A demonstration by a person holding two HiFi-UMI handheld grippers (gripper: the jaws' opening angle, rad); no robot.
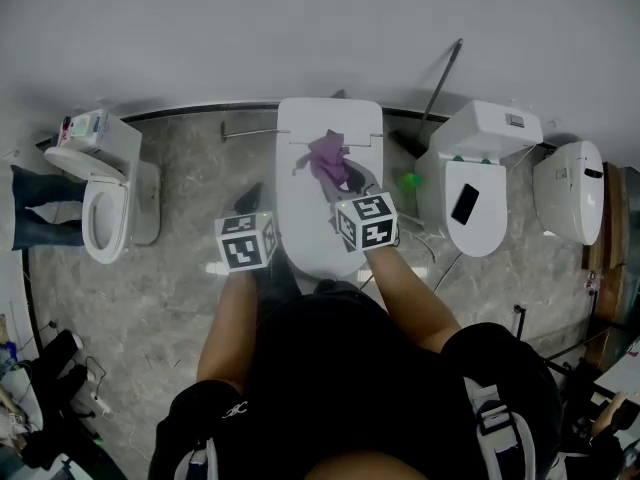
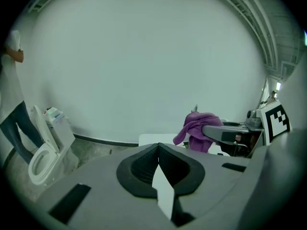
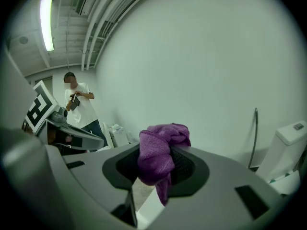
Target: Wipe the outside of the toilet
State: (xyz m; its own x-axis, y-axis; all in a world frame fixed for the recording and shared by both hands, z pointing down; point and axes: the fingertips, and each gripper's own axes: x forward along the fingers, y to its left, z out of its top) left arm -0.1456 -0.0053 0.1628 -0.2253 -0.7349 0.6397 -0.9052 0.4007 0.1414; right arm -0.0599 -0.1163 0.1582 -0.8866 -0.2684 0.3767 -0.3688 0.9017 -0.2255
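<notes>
Marble floor [image 1: 180, 298], white toilet [image 1: 300, 203] (lid down), right gripper [image 3: 159, 175] clamping cloth [image 3: 154, 150], left gripper [image 2: 158, 169] closed.

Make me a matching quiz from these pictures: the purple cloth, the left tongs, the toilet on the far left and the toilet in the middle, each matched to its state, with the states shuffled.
Column one
1. purple cloth
2. left tongs
3. far-left toilet
4. middle toilet

Column two
A. lid down
B. shut, nothing between them
C. clamped in the right tongs
D. lid up, bowl open

Pairs: 1-C, 2-B, 3-D, 4-A
</notes>
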